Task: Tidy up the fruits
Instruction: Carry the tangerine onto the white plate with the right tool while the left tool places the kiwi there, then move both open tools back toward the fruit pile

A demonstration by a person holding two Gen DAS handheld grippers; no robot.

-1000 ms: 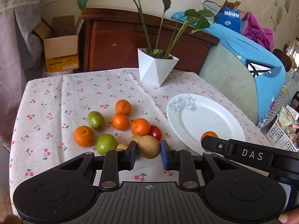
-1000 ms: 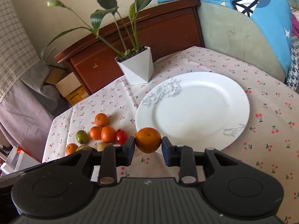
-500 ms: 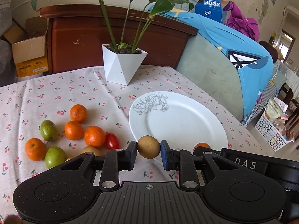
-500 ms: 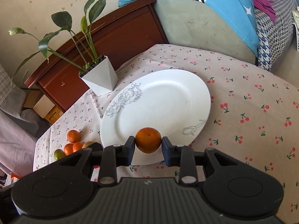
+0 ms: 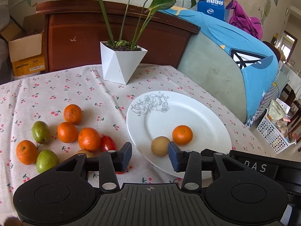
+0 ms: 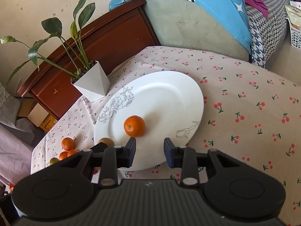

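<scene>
White china, the plate carries two fruits: one mandarin and one brown longan-like fruit, side by side near its front rim. The left gripper is opening, the brown fruit just free of its pads; the right gripper is also opening, empty, with the mandarin just beyond it. So this looks like the release step. Next, likely, each returns left of the plate, where four mandarins, two green fruits, one red tomato and one partly hidden brown fruit wait.
</scene>
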